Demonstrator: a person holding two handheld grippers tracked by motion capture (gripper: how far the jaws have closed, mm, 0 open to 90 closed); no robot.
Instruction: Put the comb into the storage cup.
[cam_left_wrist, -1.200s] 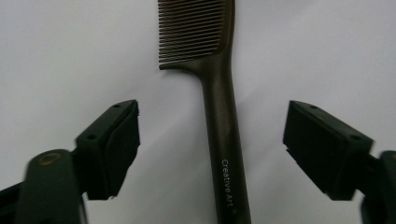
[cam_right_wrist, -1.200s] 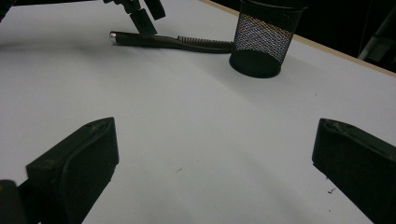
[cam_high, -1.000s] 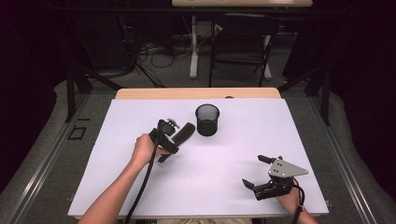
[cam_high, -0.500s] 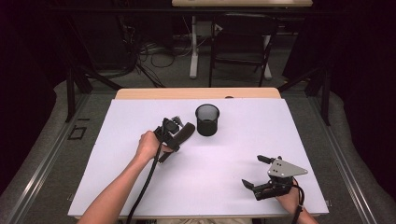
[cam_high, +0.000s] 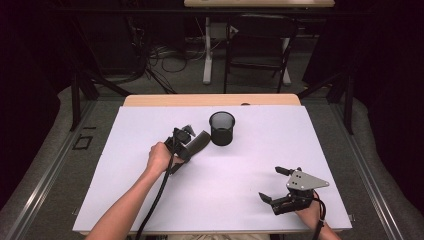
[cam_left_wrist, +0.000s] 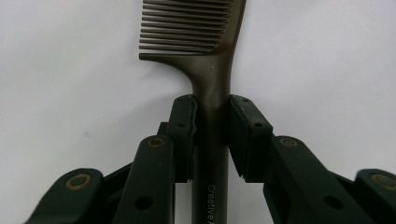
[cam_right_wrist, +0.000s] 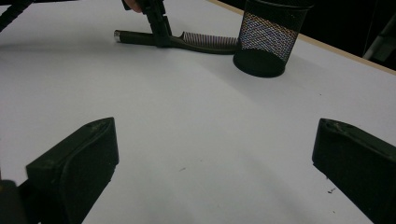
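We have the comb (cam_left_wrist: 212, 88) pinched by its handle in the left gripper (cam_left_wrist: 212, 135), low over the desk (cam_high: 125, 190) beside the cup (cam_high: 222, 128), not yet inside; right gripper (cam_high: 280, 186) idles, spread.

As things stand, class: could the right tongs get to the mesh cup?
Probably yes. The right tongs are open and hold nothing, and bare table lies between them and the mesh cup. The comb sits left of that path.

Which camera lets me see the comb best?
The left gripper view: the comb is close up, teeth and handle sharp, pinched by the left tongs. The right gripper view shows it sideways, far away. The high view shows a small dark shape.
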